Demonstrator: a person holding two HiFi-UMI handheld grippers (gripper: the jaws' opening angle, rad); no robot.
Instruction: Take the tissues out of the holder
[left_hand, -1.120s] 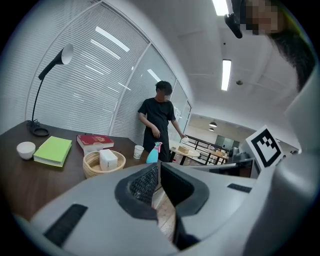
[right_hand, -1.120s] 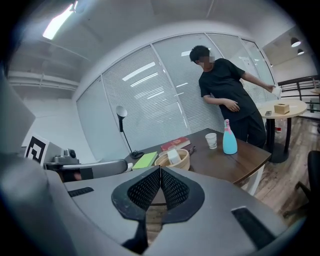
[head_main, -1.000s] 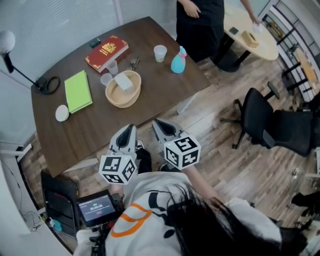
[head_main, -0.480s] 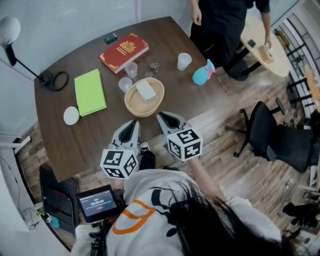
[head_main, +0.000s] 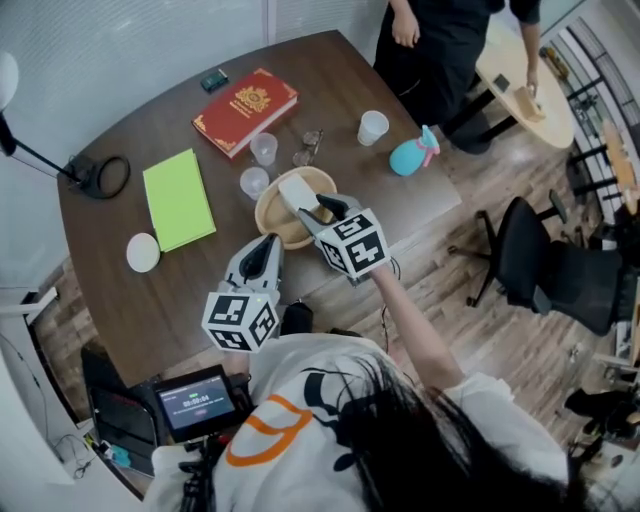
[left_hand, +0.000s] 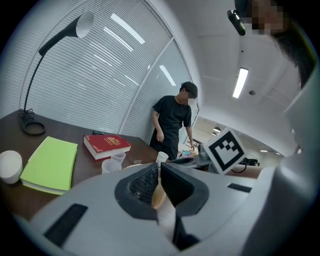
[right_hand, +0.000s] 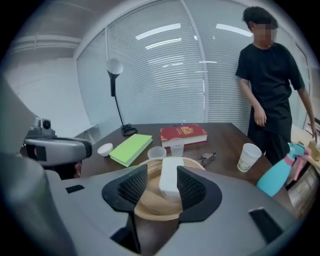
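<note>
worktop (head_main: 180, 290): dark brown woodgrain | holder (head_main: 265, 220): pale tan | tissues (head_main: 296, 190): white | book (head_main: 247, 100): red, gold emblem | notebook (head_main: 178, 198): lime green | spray bottle (head_main: 410, 157): turquoise, pink trigger | paper cup (head_main: 373, 127): white | plastic cups (head_main: 264, 148): clear | dish (head_main: 143, 252): white | chair (head_main: 545, 265): black | floor (head_main: 470, 320): mixed brown planks

red book (head_main: 245, 110) | green notebook (head_main: 178, 198) | paper cup (head_main: 372, 127) | blue spray bottle (head_main: 412, 156)

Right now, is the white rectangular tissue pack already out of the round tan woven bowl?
No: the white rectangular tissue pack lies inside the round tan woven bowl, as the right gripper view shows.
</note>
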